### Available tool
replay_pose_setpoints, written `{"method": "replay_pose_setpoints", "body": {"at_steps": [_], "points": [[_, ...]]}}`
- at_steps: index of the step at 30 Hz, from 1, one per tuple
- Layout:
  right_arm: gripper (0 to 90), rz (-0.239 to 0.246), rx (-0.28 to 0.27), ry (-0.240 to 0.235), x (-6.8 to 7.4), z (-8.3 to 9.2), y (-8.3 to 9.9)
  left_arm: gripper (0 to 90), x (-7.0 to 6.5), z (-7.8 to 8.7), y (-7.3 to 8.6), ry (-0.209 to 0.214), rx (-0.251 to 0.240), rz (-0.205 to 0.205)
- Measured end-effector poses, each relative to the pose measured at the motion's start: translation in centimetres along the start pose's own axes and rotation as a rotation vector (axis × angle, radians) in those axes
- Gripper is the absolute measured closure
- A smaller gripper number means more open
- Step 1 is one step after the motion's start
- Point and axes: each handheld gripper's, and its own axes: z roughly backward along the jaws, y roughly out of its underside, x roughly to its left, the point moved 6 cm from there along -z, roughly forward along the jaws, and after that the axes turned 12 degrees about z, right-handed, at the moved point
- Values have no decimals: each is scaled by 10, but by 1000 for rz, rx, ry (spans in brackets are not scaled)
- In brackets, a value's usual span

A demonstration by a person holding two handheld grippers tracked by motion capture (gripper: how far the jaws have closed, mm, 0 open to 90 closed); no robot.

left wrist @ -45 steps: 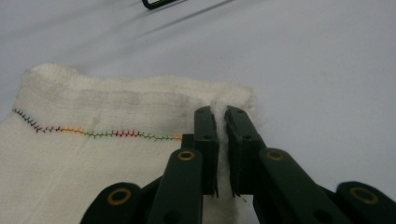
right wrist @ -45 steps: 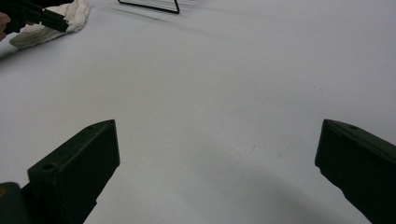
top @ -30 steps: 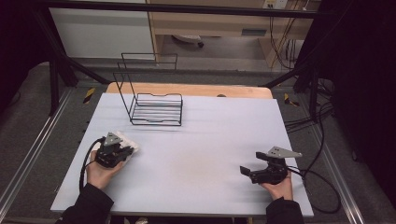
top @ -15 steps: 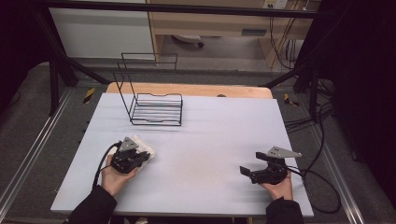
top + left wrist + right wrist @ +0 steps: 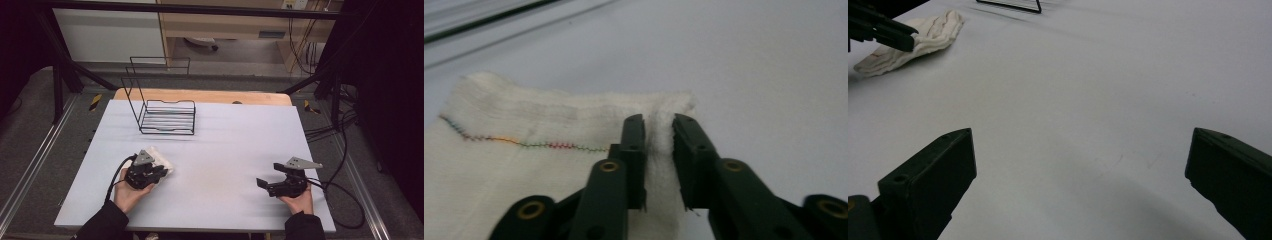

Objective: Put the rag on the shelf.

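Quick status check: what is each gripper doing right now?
Left gripper: jaws closed on a fold of the white cloth lying on the table.
Right gripper: jaws wide open, holding nothing, above bare table.

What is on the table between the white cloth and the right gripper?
Nothing. In the high view, the stretch of table between the white cloth, pinched by the left gripper, and the open right gripper is bare.

Right gripper (image 5: 1080, 170) jaws wide apart over bare white table (image 5: 1098, 90), folded cloth (image 5: 923, 40) far left, other gripper's jaws (image 5: 878, 27) on it
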Motion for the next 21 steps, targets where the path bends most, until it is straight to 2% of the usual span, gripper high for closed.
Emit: {"method": "replay_pose_setpoints", "body": {"at_steps": [1, 2, 4, 5, 8, 9, 10, 11, 12, 15, 17, 19, 21], "points": [[5, 0, -1, -1, 0, 0, 0, 616, 1, 4, -2, 5, -11, 5], [5, 0, -1, -1, 0, 0, 0, 616, 4, 9, -5, 3, -23, 13], [5, -3, 0, -3, 1, -1, 0, 490, 14, 20, -8, -30, -56, 10], [5, -3, 0, -3, 1, -1, 0, 490, 20, 24, -9, -43, -60, 15], [5, 0, 2, -2, 2, -2, -1, 384, 42, 37, -8, -65, -77, 61], [5, 0, 2, -2, 2, -2, -1, 384, 49, 41, -7, -80, -82, 75], [5, -1, 5, -6, 3, -3, -1, 370, 63, 48, -5, -103, -86, 103], [5, 1, 7, -5, 3, -4, -1, 359, 63, 48, -5, -103, -86, 103], [5, 1, 7, -5, 3, -4, -1, 359, 70, 51, -3, -119, -83, 114], [5, 1, 10, -9, 5, -5, -2, 351, 89, 56, 1, -147, -70, 170], [5, 7, 10, -10, 6, -6, -3, 361, 101, 57, 5, -182, -55, 198], [5, 6, 10, -12, 7, -7, -3, 399, 111, 56, 9, -195, -40, 235], [5, 10, 15, -15, 8, -9, -4, 425, 117, 55, 11, -218, -35, 250]]}}
